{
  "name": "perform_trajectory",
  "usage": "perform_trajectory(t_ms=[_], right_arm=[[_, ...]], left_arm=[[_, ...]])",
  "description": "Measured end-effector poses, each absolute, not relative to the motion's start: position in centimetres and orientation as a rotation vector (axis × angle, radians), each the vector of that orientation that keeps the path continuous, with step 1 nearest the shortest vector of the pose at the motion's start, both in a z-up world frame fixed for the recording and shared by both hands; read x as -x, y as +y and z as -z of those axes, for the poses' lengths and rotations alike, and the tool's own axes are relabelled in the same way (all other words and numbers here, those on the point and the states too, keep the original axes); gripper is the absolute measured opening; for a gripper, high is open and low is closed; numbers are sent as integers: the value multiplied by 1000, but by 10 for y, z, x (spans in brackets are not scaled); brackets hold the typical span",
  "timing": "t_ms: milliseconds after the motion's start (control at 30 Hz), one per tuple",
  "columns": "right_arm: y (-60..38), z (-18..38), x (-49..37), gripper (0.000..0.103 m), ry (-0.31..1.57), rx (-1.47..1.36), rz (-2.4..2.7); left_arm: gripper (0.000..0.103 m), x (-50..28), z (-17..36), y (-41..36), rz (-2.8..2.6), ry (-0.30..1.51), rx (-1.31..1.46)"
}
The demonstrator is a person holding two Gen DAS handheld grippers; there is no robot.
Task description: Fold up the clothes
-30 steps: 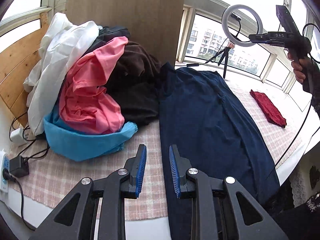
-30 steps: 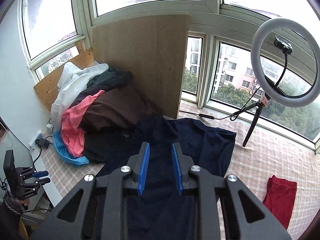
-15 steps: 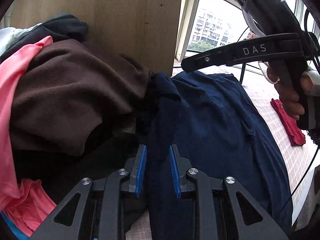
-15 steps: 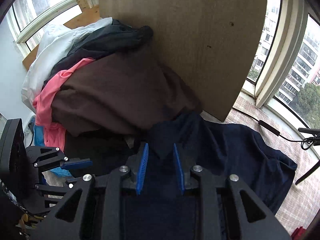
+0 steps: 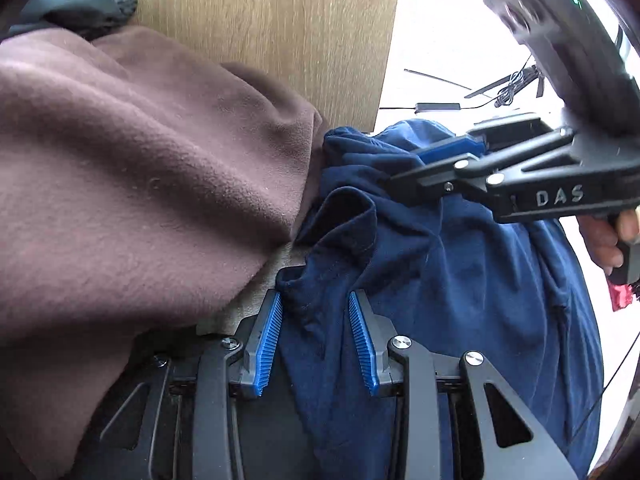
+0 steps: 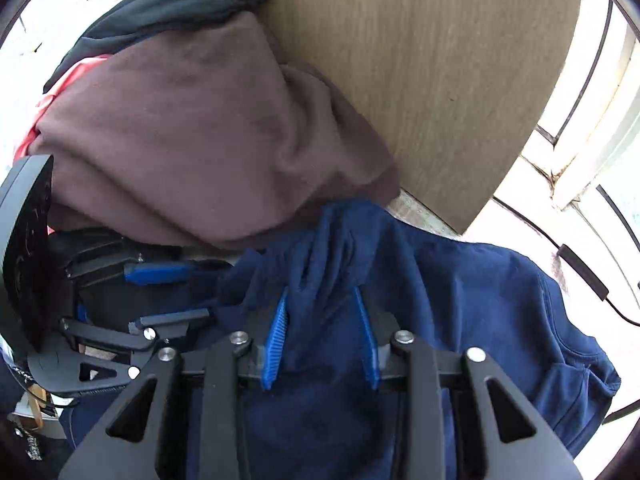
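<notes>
A navy blue garment (image 5: 480, 280) lies spread out, its bunched top edge against a brown fleece garment (image 5: 140, 180). In the left wrist view my left gripper (image 5: 316, 300) is low over the navy cloth's left corner. Its jaws are opening, and a fold of the cloth lies between the blue pads. In the right wrist view my right gripper (image 6: 320, 294) straddles a raised ridge of the navy garment (image 6: 480, 300); its jaws are closing around that fabric. Each gripper shows in the other's view: the right gripper (image 5: 404, 170) and the left gripper (image 6: 200, 290).
A wooden board (image 6: 420, 80) stands upright right behind the clothes. The brown fleece (image 6: 200, 140) tops a pile with a black garment (image 6: 160, 4) and a pink one (image 6: 52, 92). A black cable (image 6: 580, 268) runs at the right. A hand (image 5: 604, 240) holds the right gripper.
Both grippers have come forward and down from above the bed to the navy garment's top edge by the brown fleece. Navy cloth now lies between each pair of pads.
</notes>
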State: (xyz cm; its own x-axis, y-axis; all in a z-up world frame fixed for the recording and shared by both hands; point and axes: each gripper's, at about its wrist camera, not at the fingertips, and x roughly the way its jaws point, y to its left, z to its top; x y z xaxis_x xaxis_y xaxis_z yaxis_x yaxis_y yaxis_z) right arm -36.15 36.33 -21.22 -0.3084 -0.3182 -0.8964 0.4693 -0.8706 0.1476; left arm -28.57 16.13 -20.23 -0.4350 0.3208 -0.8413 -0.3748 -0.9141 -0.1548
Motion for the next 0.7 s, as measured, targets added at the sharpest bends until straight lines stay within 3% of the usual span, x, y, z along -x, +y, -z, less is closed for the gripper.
perform_trajectory(t_ms=[300,333,367,400,700], right_arm=[[372,223,357,22,294,-1501,2190],[373,223,357,22,298,-1503,2187],[370,224,358,22,304,-1504,2186],[368,223,359,22,303,-1505,2188],[371,183,358,24,194,-1436,2247]], left_arm=[[38,292,200,152,-2369,59,1344],[36,296,201,151,-2370,60,1347],[25,297,204,153,-2357,66,1352],[4,297,206,155,-2344,72,1357],[4,231,134,130,-2387,-77,1057]])
